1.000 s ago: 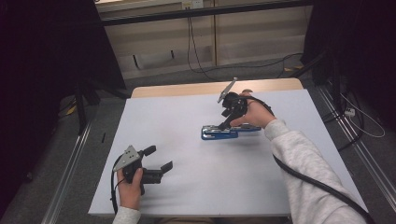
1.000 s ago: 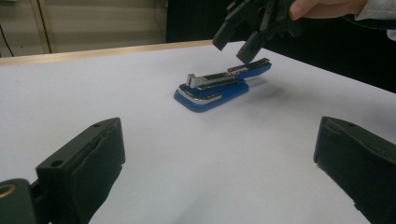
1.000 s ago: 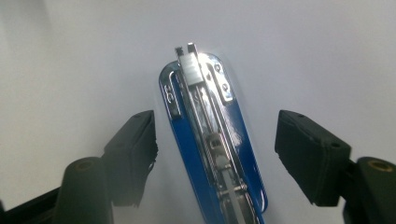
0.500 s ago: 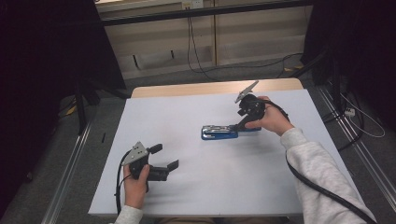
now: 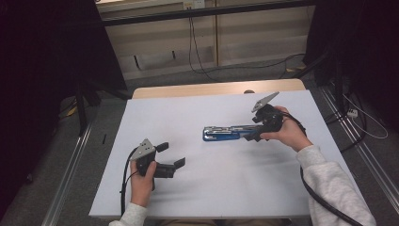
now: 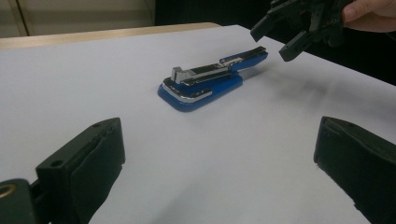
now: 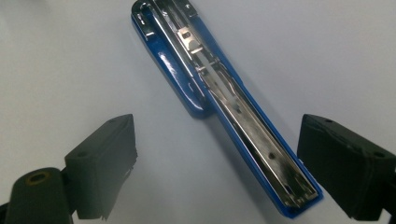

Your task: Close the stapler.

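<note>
1. Stapler first: our long blue plastic stapler with a chrome metal magazine (image 5: 228, 133) lies flat near the middle of the white table top (image 5: 211, 188), a little toward our right side, its length running left to right across the high view.
2. Our right gripper (image 5: 250, 135), black with a grey three-cornered plate on top, sits at the right-hand end of the stapler with its jaws spread wide, and we hold nothing in them.
3. From the right gripper view, the stapler (image 7: 219, 98) runs diagonally between the two black jaws; its near end lies in the gap, close to the right-hand jaw, and we cannot tell whether they touch.
4. Our right hand (image 5: 288, 132) wraps the gripper body, and its cable trails back along the grey sleeve (image 5: 336, 188).
5. Our left gripper (image 5: 170, 157) rests low over the table near its front left, well apart from the stapler, jaws wide and empty.
6. From the left gripper view, the stapler (image 6: 205, 86) lies ahead with its chrome top raised slightly from the blue base, and the right gripper (image 6: 278, 39) hangs just above its far end.
</note>
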The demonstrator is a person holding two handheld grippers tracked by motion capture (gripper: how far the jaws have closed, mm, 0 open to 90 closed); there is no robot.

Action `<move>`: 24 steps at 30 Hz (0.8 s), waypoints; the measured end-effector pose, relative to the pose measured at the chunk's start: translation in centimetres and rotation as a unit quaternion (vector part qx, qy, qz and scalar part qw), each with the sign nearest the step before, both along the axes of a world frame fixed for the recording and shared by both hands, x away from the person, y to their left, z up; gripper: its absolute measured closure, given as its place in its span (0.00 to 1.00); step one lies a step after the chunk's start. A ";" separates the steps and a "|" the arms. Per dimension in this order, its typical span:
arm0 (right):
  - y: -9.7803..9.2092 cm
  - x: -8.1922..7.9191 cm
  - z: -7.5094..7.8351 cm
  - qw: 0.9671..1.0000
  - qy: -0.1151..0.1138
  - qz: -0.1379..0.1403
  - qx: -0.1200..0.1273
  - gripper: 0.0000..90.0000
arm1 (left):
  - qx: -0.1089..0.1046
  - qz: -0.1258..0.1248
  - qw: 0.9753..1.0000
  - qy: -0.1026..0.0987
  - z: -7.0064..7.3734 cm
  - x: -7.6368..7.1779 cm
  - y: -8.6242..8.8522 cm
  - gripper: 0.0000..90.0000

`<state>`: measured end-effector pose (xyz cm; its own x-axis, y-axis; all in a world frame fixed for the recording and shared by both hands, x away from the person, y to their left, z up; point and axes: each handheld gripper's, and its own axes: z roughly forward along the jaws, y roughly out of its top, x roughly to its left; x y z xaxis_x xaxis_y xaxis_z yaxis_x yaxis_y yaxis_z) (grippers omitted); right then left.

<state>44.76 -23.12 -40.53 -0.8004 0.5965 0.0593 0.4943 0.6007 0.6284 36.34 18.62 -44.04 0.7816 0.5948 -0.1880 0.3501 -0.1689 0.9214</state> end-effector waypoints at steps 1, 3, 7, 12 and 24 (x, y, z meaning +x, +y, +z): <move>-0.3 -0.1 0.1 1.000 -0.003 -0.001 0.009 0.13 | 0.002 0.000 1.000 0.001 0.0 0.1 -0.1 0.02; -0.9 -0.4 0.0 1.000 -0.006 -0.010 0.018 0.13 | 0.001 -0.001 1.000 0.004 0.0 0.3 -0.1 0.02; -2.3 -0.9 -0.2 0.999 -0.006 -0.033 0.022 0.13 | 0.003 0.002 1.000 0.010 0.1 0.7 -0.4 0.02; -3.7 -1.7 -0.1 0.998 -0.016 -0.061 0.030 0.13 | 0.001 -0.006 1.000 0.015 0.2 1.5 -1.1 0.02; -6.1 -3.3 -0.2 0.993 -0.030 -0.104 0.052 0.16 | 0.012 0.004 1.000 0.019 0.3 3.6 -3.1 0.03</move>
<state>41.46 -29.23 -40.75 -0.6643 0.7425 0.0859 0.5611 0.4193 0.7137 39.98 15.53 -43.75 0.7689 0.6061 -0.2035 0.3870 -0.1878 0.9028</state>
